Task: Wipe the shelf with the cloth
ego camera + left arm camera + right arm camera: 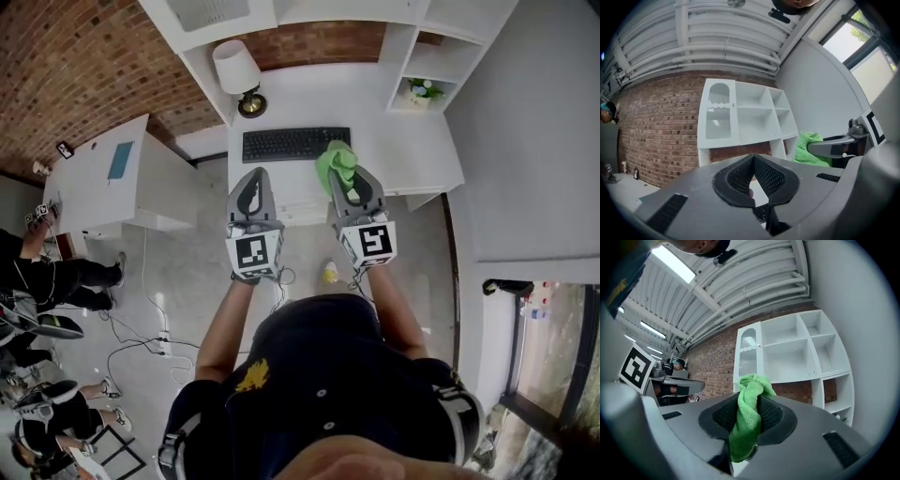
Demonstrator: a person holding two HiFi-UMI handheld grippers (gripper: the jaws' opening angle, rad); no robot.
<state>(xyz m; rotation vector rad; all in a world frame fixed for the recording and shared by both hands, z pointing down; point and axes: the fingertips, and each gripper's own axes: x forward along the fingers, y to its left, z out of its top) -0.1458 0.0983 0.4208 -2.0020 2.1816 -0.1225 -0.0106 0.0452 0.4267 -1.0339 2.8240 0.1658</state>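
A green cloth [336, 161] is bunched between the jaws of my right gripper [347, 180], which is shut on it. In the right gripper view the cloth [749, 401] hangs down between the pads and sticks up past the tips. My left gripper [254, 178] hangs beside it, shut and holding nothing; its tips meet in the left gripper view [752, 158]. Both grippers hover above the desk's front edge. The white shelf unit [427, 61] stands at the back of the desk, and its open cubbies [797, 352] face both grippers [750, 117].
On the white desk [394, 141] are a black keyboard [295, 143] and a lamp [236, 67]. A small plant [424, 91] sits in a lower cubby. A white side table [103, 178] stands to the left. People [37, 277] and cables [141, 337] are on the floor at the left.
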